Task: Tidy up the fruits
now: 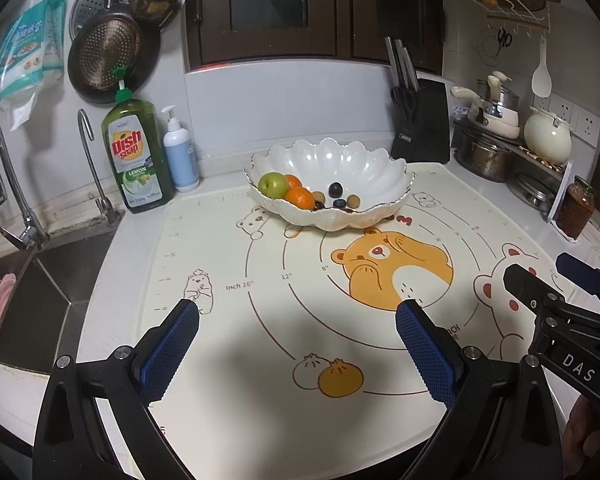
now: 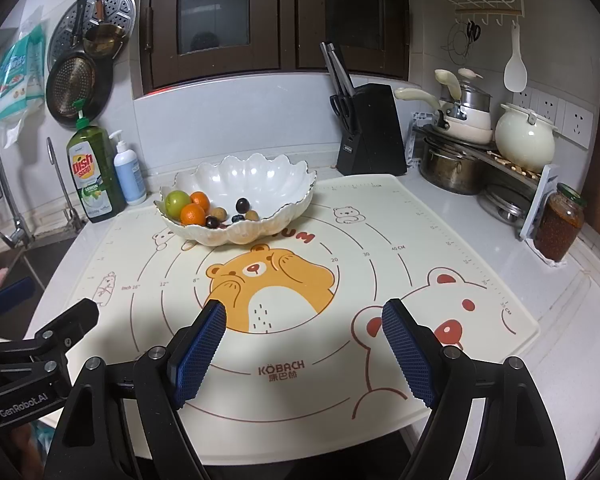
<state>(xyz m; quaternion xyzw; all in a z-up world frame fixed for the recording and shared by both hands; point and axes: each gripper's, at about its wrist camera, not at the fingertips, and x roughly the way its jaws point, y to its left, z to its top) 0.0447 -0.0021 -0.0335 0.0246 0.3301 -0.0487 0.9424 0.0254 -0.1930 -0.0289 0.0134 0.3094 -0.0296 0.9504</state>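
1. We are holding the left gripper [image 1: 298, 312] low over the near part of the mat [image 1: 240, 360], its blue pads standing wide apart with nothing between them

2. We are keeping the right gripper [image 2: 304, 316] beside it, also over the near mat, its jaws likewise spread and gripping nothing; both are pointing down toward the counter and well apart from the fruit

3. Between the grippers and the fruit we are seeing only bare mat with its bear drawings, so no fruit is lying loose on the work surface as far as we can tell

4. Farther back the white scalloped bowl [image 1: 364, 168] is sitting on the far edge of the mat, and all the fruit we can find is lying in it: a green apple [image 1: 273, 185] at the left, two oranges [image 1: 300, 197] touching it, a dark plum [image 1: 335, 189], and several small pieces, some dark, some tan, near the bowl's front wall

5. We are judging that the fruit is gathered in one dish, either sorted already or waiting to be sorted out of it; no second container is showing, so we cannot say which

6. Beyond the bowl a dish soap bottle [image 1: 138, 156] and a knife block [image 1: 422, 120] are standing against the wall
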